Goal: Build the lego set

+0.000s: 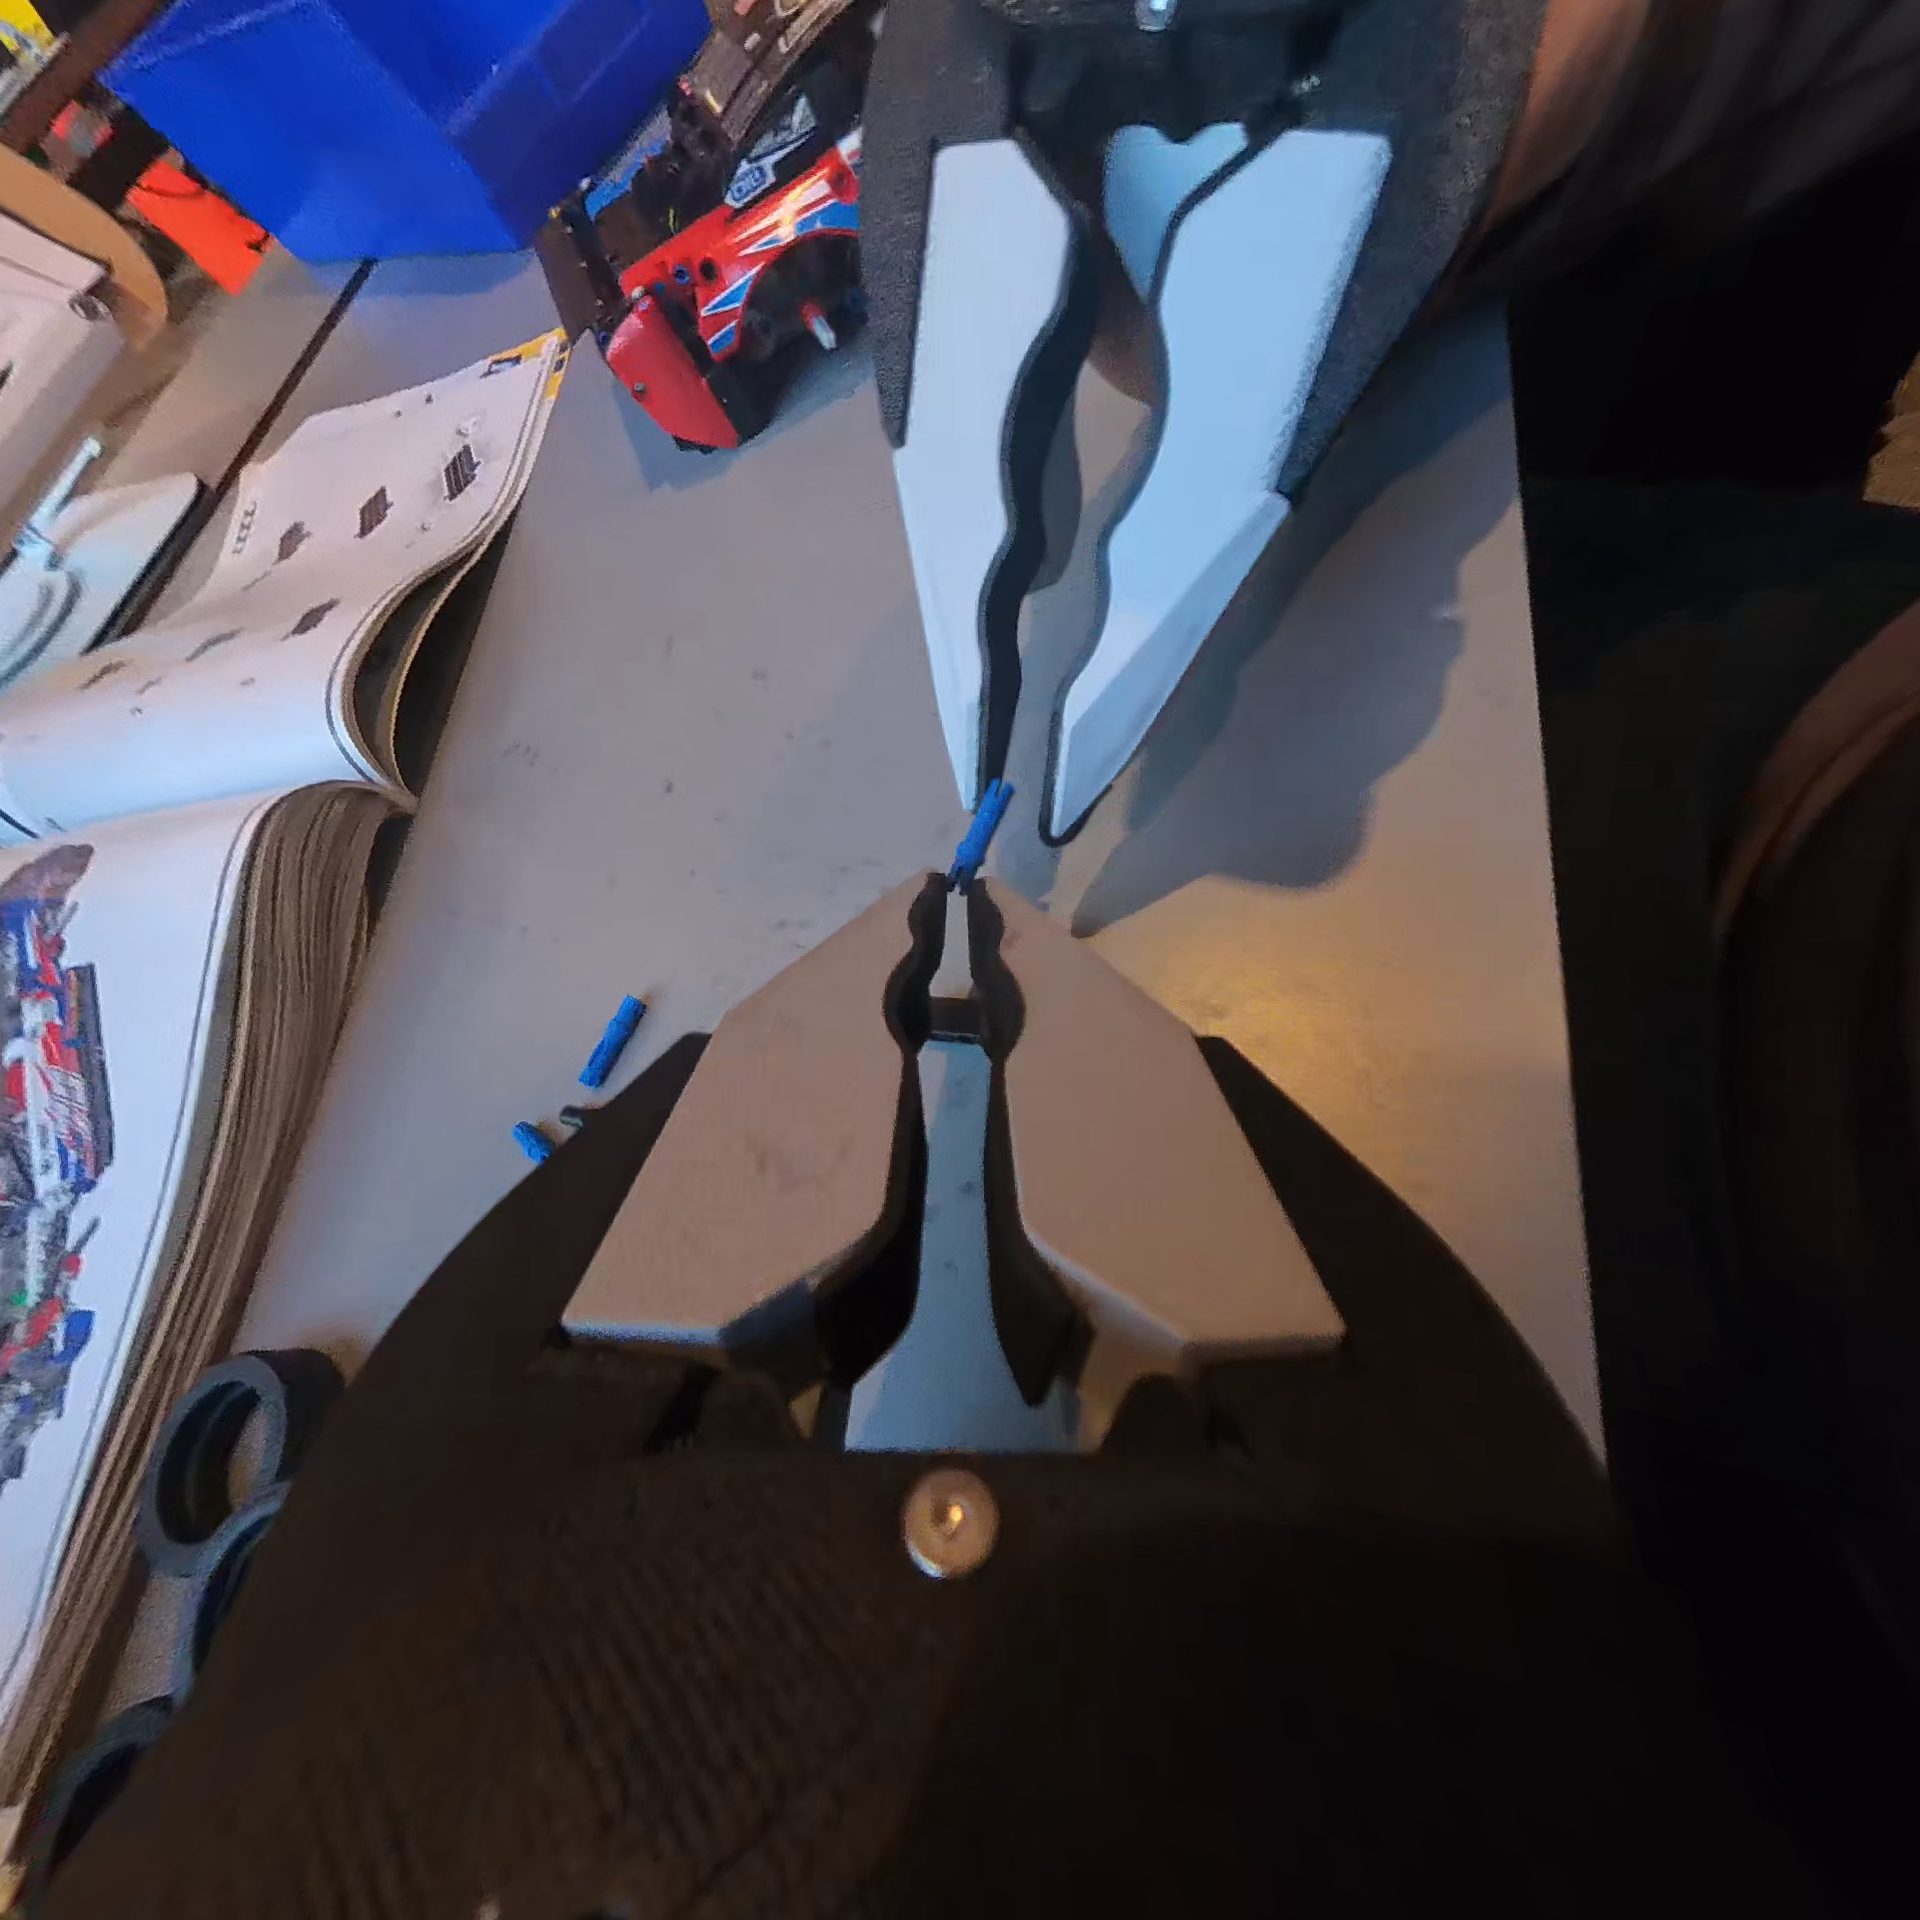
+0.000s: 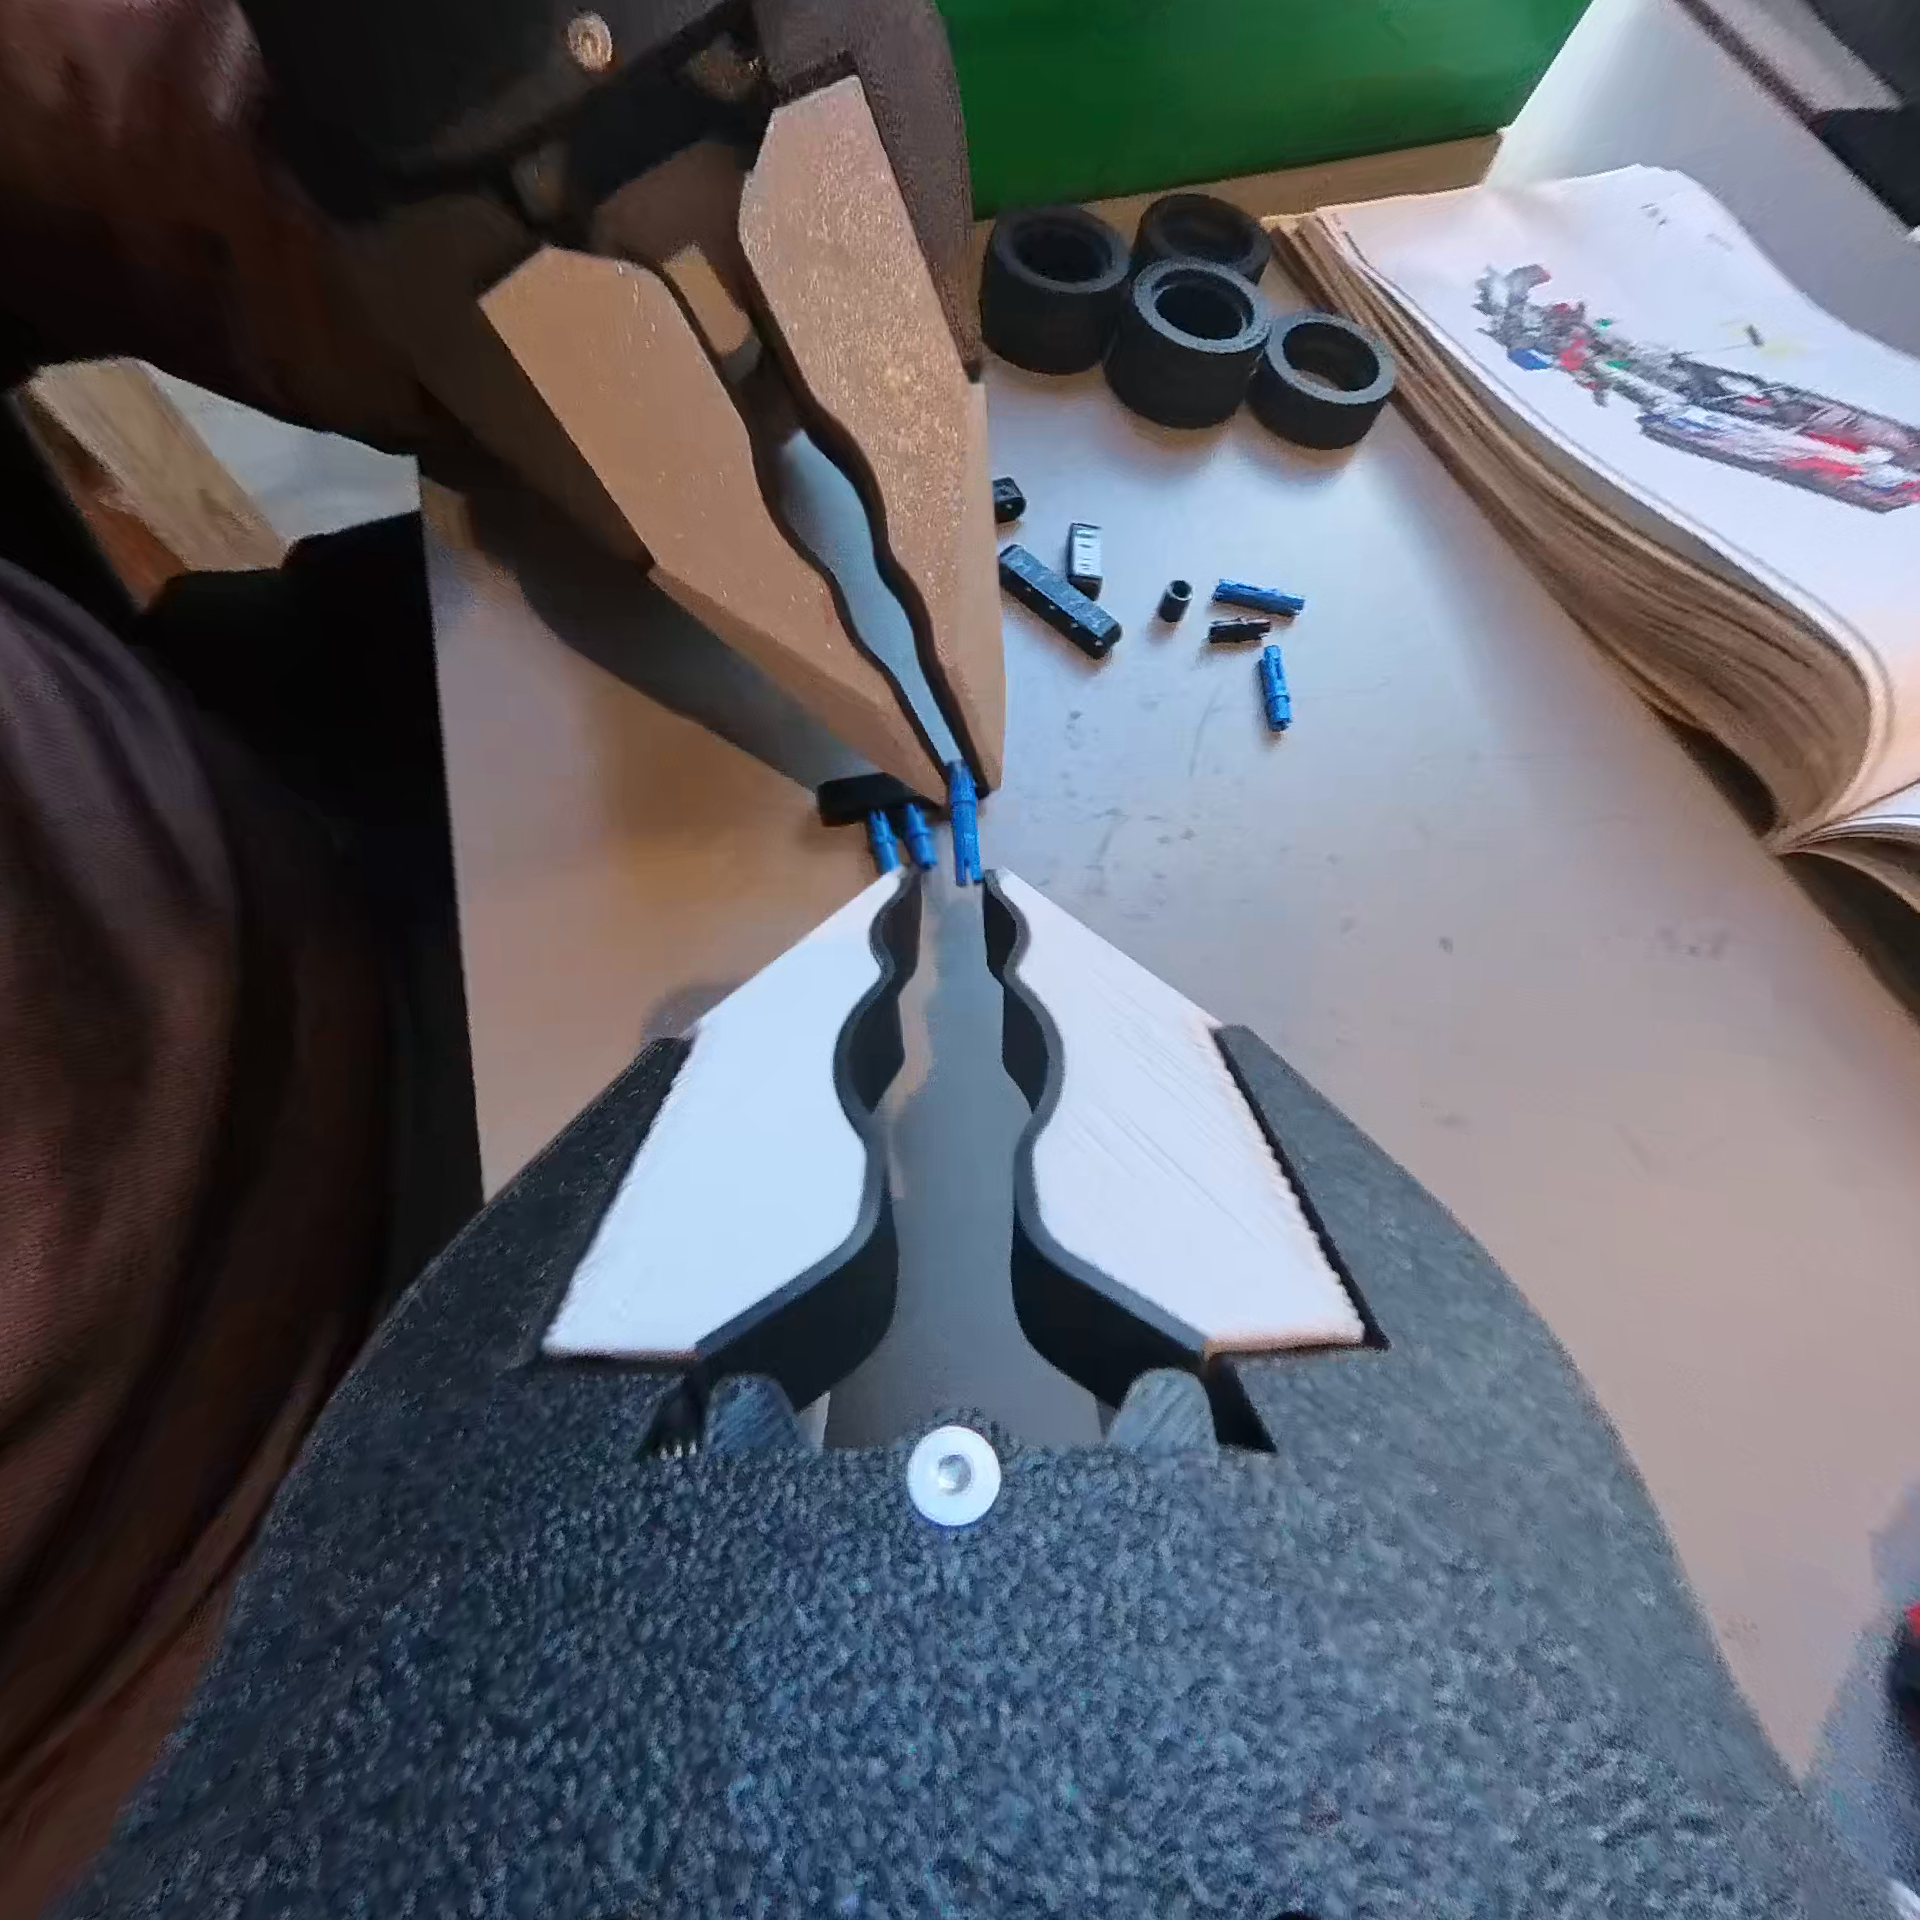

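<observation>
Blue pin (image 1: 975, 837): my left gripper (image 1: 957, 885) pinches one end, fingers narrow, long axis aimed at my right gripper (image 2: 951, 883), whose fingers stand slightly parted around its free end. Held above the grey counter (image 2: 1351, 987). Four black tyres (image 2: 1184, 312), open instruction book (image 1: 260, 582), red car model (image 1: 738, 301).

Blue pin (image 2: 965, 821) pinched upright at one end, free end toward an open pair of fingers. Beside it, black piece (image 2: 854, 798) carrying two blue pins (image 2: 900, 834).
</observation>
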`<action>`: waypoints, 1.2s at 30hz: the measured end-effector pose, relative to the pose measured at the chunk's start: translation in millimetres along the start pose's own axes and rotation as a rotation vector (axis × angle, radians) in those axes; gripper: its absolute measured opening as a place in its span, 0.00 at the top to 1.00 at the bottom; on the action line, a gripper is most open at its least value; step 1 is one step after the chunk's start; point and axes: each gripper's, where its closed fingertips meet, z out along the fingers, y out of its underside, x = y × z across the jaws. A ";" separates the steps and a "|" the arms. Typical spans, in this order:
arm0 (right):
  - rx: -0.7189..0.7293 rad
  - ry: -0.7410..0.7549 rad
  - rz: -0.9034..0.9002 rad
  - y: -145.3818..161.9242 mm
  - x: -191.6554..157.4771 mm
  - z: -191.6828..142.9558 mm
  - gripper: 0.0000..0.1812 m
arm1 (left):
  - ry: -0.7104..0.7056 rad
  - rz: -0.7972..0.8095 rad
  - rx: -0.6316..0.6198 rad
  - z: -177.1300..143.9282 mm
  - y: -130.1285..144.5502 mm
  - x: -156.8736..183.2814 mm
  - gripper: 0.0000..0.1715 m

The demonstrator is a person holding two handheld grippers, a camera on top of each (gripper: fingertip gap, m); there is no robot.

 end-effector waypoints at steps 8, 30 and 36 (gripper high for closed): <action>0.009 0.083 -0.068 -3.9 6.9 0.4 0.95 | 0.012 -0.021 0.001 -0.6 0.5 -0.1 0.99; -0.002 0.153 -0.212 -7.0 5.3 0.7 0.97 | 0.059 -0.091 -0.026 1.0 5.1 0.2 0.99; -0.047 0.132 -0.180 -0.4 12.6 1.6 0.98 | 0.100 -0.162 -0.071 -6.3 18.5 -0.7 0.73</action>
